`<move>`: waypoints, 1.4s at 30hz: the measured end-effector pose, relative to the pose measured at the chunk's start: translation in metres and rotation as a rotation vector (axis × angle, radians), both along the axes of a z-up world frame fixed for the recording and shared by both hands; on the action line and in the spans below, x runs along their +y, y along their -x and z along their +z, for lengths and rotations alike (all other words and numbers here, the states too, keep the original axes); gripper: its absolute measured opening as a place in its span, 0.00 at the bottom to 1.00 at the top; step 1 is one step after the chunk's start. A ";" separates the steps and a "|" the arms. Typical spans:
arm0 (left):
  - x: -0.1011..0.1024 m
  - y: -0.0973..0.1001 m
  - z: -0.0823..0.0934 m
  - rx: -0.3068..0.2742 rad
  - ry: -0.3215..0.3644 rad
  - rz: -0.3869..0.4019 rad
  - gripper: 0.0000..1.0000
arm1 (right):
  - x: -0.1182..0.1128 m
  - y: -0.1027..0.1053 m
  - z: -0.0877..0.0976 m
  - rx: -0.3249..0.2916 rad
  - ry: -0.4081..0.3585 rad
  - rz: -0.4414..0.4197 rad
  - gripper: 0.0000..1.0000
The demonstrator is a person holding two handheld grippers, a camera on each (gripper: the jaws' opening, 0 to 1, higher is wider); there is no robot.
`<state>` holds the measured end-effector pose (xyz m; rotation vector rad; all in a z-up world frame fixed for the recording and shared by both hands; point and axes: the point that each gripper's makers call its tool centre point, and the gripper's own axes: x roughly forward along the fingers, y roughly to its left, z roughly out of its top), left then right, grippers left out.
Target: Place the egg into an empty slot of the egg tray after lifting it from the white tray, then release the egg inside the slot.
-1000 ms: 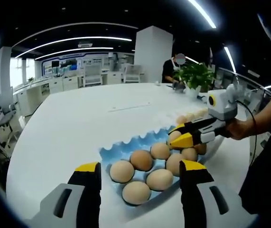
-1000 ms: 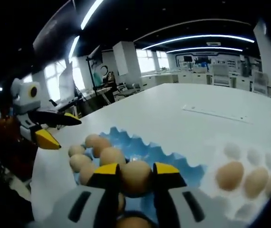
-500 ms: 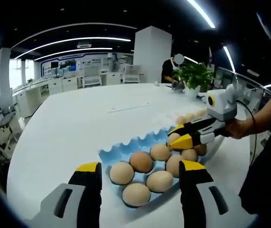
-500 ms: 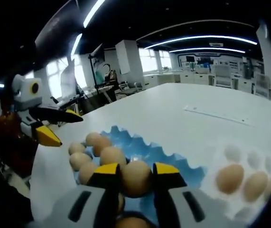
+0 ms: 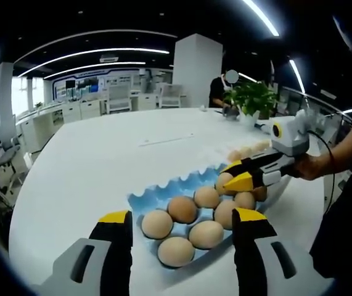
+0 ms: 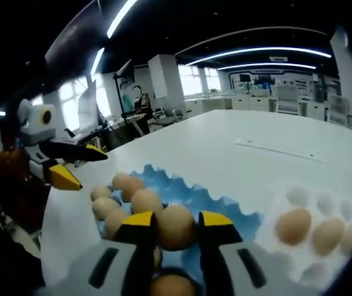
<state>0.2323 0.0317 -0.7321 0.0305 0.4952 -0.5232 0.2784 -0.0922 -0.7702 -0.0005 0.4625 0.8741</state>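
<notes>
Before you spreads the white table (image 5: 102,160), with the blue egg tray (image 6: 182,194) on it and the white tray (image 6: 299,197) just beside, brown eggs in both. Your left gripper (image 5: 182,228) hangs wide apart and empty above the blue tray's near edge. Your right gripper (image 6: 176,225) is clamped on the egg (image 6: 176,227), over the blue tray.

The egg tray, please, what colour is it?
The egg tray is light blue, seen best in the left gripper view.

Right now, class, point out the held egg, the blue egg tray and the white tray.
held egg (image 6: 176,226), right gripper view, shell middle.
blue egg tray (image 5: 163,185), left gripper view, scalloped rim.
white tray (image 6: 286,271), right gripper view, bare near part.
</notes>
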 end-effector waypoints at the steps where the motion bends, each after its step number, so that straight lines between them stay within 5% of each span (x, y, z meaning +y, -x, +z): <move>1: 0.000 0.000 0.000 0.000 -0.001 0.000 0.65 | -0.002 0.001 0.001 0.002 -0.001 -0.002 0.27; 9: 0.002 0.000 -0.001 -0.001 -0.002 0.003 0.65 | -0.042 0.005 0.010 -0.041 -0.007 -0.094 0.27; 22: 0.002 0.000 -0.002 0.000 -0.003 0.001 0.65 | -0.212 -0.010 0.014 -0.081 0.081 -0.557 0.26; 30: 0.001 -0.002 -0.002 -0.002 0.000 0.009 0.74 | -0.290 -0.011 0.023 -0.110 0.117 -0.776 0.27; 36: -0.001 -0.001 -0.003 0.005 0.015 0.011 0.85 | -0.327 -0.013 0.022 -0.108 0.111 -0.893 0.27; 39: -0.002 0.001 -0.007 0.025 0.026 0.014 0.98 | -0.336 -0.016 0.015 -0.086 0.110 -0.913 0.28; 42: -0.005 0.003 -0.007 0.027 0.032 0.001 0.99 | -0.338 -0.017 0.004 -0.053 0.123 -0.910 0.29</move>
